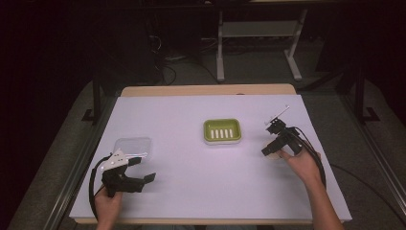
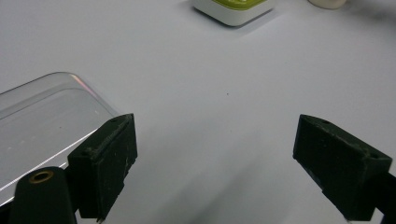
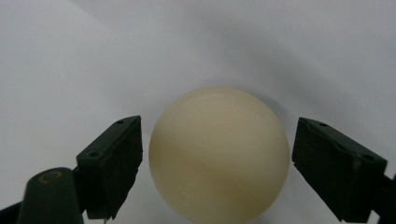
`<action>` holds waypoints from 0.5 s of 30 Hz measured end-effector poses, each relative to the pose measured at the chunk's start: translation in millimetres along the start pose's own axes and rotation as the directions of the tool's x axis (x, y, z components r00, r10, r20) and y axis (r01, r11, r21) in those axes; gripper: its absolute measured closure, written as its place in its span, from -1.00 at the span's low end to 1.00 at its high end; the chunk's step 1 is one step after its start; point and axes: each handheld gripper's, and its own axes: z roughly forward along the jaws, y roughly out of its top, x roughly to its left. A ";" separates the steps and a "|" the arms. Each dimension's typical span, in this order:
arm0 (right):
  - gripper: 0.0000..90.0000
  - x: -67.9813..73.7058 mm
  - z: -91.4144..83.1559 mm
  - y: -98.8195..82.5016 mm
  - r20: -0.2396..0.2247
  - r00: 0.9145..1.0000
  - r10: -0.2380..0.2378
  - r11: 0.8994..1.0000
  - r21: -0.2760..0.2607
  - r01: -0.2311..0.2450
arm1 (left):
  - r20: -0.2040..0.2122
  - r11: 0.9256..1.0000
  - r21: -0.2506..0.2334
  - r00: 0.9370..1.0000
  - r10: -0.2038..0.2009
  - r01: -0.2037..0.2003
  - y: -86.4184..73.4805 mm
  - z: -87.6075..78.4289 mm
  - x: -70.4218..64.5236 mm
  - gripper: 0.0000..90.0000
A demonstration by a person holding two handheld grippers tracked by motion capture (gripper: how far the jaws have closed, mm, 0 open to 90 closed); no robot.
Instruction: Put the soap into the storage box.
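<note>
The right gripper [image 3: 217, 163] has its jaws spread to either side of a cream-coloured soap [image 3: 218, 154], a smooth rounded oval lying on the white worktop [image 1: 191, 191]; there is a narrow gap on each side, so nothing is clamped yet. In the high view this gripper [image 1: 271, 149] sits to the right of the green soap dish [image 1: 222, 131] and a little nearer the person, with the soap mostly hidden beneath it. The soap dish, green with a white slotted insert, stands near the middle of the worktop. Well to the left of the soap dish and nearer the person, the left gripper [image 1: 143, 172] hovers with its jaws wide apart and empty, just beside a clear plastic lid [image 1: 133, 146] lying flat; in the left gripper view that lid [image 2: 42, 126] lies by the left jaw. The work in hand looks like picking up the soap to set it in the soap dish. The main risk is the soap's shape: it is round and glossy, so if the jaws close above or below its widest part it could squirt out and roll across the worktop. Closing off-centre would push it sideways rather than grip it. A light grip could also let it slip during the carry and drop short of the soap dish.
</note>
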 end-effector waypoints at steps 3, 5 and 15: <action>-0.62 -0.1 1.8 0.0 0.003 1.000 0.003 1.000 0.014 -0.003 | 0.000 1.000 -0.002 1.000 -0.003 0.003 0.0 0.1 0.0 -0.71; -0.59 0.0 2.7 -0.1 0.007 1.000 0.004 1.000 0.018 -0.005 | 0.001 1.000 -0.003 1.000 -0.005 0.005 0.0 0.0 0.0 -0.71; -0.52 0.8 5.8 -0.9 0.005 1.000 0.015 1.000 0.025 -0.015 | 0.001 1.000 -0.008 1.000 -0.010 0.010 0.0 -0.2 0.0 -0.71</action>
